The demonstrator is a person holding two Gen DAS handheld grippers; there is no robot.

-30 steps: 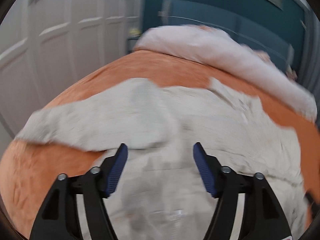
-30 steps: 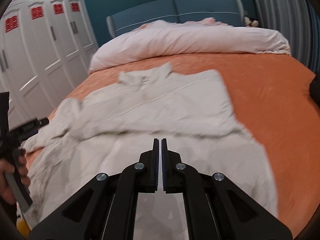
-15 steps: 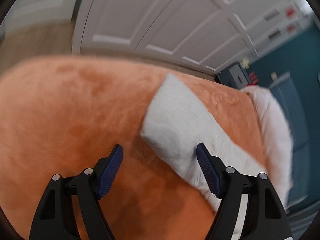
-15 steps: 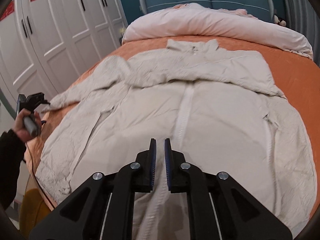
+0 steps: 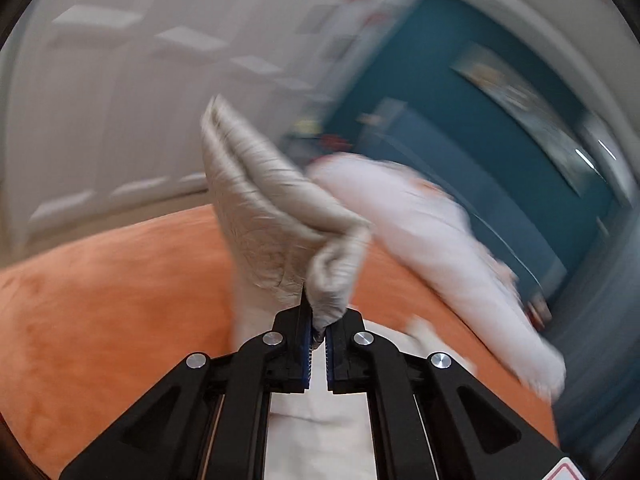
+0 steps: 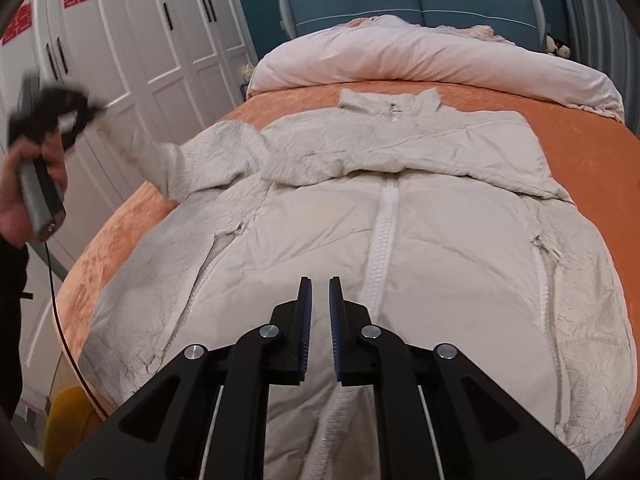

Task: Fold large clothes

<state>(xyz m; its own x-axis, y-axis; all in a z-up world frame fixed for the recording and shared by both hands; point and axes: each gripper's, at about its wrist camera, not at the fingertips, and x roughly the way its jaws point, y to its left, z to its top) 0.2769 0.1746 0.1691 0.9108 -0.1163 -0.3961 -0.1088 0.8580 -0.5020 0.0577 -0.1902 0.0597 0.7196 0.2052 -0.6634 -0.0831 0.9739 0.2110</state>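
A large cream zip-up coat (image 6: 400,220) lies front-up on the orange bed, collar toward the headboard, its right sleeve folded across the chest. My left gripper (image 5: 318,320) is shut on the coat's left sleeve cuff (image 5: 280,232) and holds it lifted off the bed; it also shows in the right wrist view (image 6: 86,114), at the bed's left side. My right gripper (image 6: 320,300) hovers above the coat's lower front beside the zipper (image 6: 384,232), its jaws a narrow gap apart with nothing between them.
A rolled pale pink duvet (image 6: 432,56) lies across the bed head before the teal headboard (image 6: 416,4). White wardrobe doors (image 6: 132,48) run along the left. Orange bedspread (image 6: 592,148) shows around the coat. A yellow object (image 6: 68,424) sits by the bed's near-left corner.
My left gripper has shut on the left sleeve cuff and lifted it off the bed. My right gripper has moved nearer the coat's hem and its jaws have parted slightly.
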